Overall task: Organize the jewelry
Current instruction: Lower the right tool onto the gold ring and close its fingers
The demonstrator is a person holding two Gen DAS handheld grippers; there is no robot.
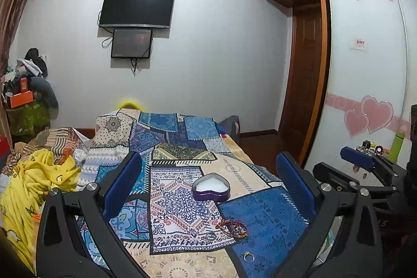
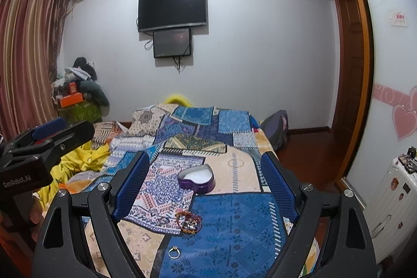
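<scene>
Nearest lay a silver ring (image 2: 174, 252) beside tangled bracelets (image 2: 188, 221); both grippers (image 1: 208, 189) (image 2: 206, 184) gaped apart. Only the right view showed a white suitcase (image 2: 388, 202).

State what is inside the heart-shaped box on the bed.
The heart-shaped box is open, showing only a white lining. No jewelry is visible inside; the near wall hides part of the bottom.

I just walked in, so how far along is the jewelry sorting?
Nothing looks done: the heart-shaped box sits open, apparently empty. Nothing is in hand; the left gripper and right gripper are open. The bracelets and ring remain on the bedspread.
</scene>
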